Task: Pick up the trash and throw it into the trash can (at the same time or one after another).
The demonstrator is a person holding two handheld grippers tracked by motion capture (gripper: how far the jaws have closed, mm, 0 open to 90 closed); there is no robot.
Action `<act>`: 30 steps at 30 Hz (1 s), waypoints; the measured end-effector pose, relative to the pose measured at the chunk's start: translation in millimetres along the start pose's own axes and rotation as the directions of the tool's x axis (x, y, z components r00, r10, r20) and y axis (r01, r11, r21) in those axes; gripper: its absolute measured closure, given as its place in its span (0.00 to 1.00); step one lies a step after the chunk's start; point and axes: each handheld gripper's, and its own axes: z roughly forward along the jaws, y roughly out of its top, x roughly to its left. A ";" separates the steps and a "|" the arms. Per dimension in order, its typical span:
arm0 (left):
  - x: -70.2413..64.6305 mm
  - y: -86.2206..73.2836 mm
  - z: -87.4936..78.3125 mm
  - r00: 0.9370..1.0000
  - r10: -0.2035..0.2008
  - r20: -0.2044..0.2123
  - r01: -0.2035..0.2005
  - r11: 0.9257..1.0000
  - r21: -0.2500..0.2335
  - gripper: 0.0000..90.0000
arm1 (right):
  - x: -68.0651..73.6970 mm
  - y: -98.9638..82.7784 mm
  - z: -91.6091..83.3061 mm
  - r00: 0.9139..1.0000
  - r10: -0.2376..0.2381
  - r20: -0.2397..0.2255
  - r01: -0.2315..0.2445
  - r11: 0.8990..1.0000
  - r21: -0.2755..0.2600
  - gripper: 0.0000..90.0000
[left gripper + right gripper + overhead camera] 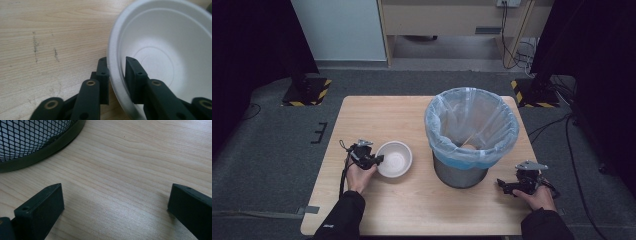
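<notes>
Bowl: a white bowl (394,158) is sitting on the table (362,115), at nine o'clock from the bin (471,135) and near it.
Left gripper: the left gripper (117,75) is straddling the bowl's rim at its nine o'clock edge, one jaw outside and one inside, clamping the wall.
Right gripper: the right gripper (113,205) is resting at four o'clock of the bin, jaws spread wide over bare wood, grasping nothing.
Bin: a mesh bin lined with a pale blue bag (447,117) is standing upright, something pale lying inside.
Step in hand: the grip on the rim is looking thin; lifting slowly and level should keep the light bowl from pivoting or slipping.
Writing: no readable label or brand is showing on bowl, bin or bag.
</notes>
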 end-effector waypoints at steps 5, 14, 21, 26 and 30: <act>-3.3 5.4 -12.4 0.998 -0.028 0.047 0.031 0.998 -0.055 0.91 | 0.0 0.0 0.0 1.000 0.000 0.000 0.000 1.000 0.000 0.01; -5.4 12.8 -40.6 0.995 -0.043 0.088 0.056 0.986 -0.159 0.93 | 0.0 0.0 0.0 1.000 0.000 0.000 0.000 1.000 0.000 0.01; -5.5 19.2 -66.2 0.995 -0.035 0.098 0.059 0.966 -0.252 0.92 | 0.0 0.0 0.0 1.000 0.000 0.000 0.000 1.000 0.000 0.01; -4.0 23.5 -80.6 0.994 -0.040 0.104 0.072 0.946 -0.317 0.92 | 0.0 0.0 0.0 1.000 0.000 0.000 0.000 1.000 0.000 0.01; -4.0 27.0 -92.7 0.994 -0.037 0.107 0.074 0.928 -0.364 0.92 | 0.0 0.0 0.0 1.000 0.000 0.000 0.000 1.000 0.000 0.01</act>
